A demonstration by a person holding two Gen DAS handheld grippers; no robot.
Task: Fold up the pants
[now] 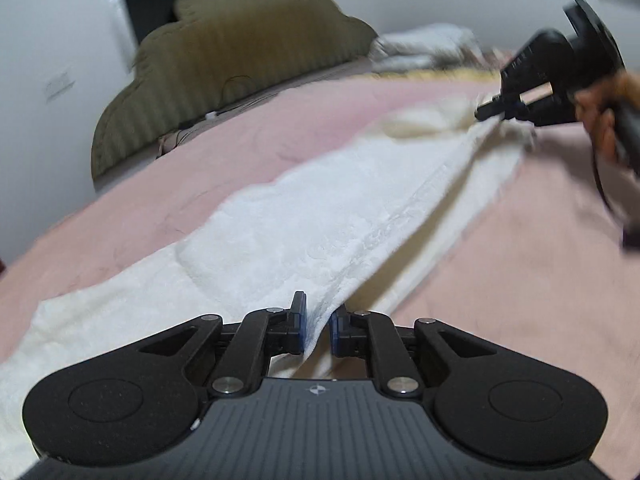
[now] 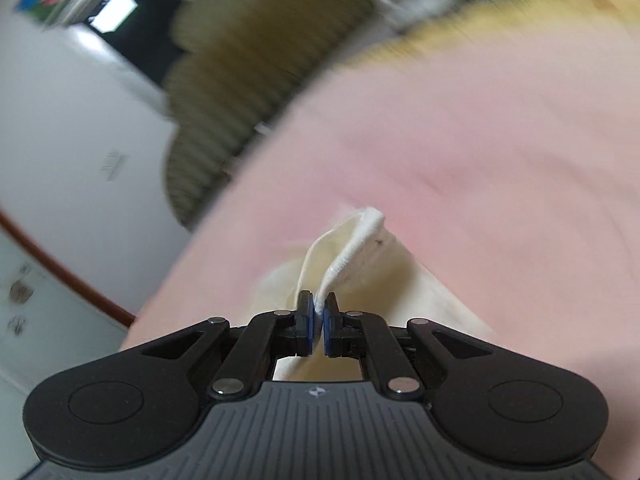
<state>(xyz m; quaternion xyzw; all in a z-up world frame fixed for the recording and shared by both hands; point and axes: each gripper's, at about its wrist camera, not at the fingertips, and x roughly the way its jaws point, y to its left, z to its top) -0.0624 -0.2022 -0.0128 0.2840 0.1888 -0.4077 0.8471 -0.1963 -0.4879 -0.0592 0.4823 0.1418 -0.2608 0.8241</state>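
1. The white, fluffy fleece pants [image 1: 320,216] lie stretched in a long band across the pink bed cover [image 1: 200,168], running from the lower left of the left wrist frame up to the upper right.
2. The left gripper [image 1: 318,326], black with blue pads, sits at the bottom centre of that frame, its fingers pinched on a raised ridge of the white fabric.
3. At the upper right of the same frame the right gripper [image 1: 486,112] meets the far end of the pants, with the person's hand [image 1: 600,120] behind it at the right edge.
4. In the right wrist view the right gripper [image 2: 319,322] is clamped on a folded cream-white edge of the pants [image 2: 360,248], which stands up just above the pads.
5. A ribbed olive-green cushion [image 1: 224,60] leans against the white wall [image 1: 48,80] at the upper left.
6. A pale heap, probably bedding [image 1: 424,46], lies at the upper right; motion blur makes it hard to identify.
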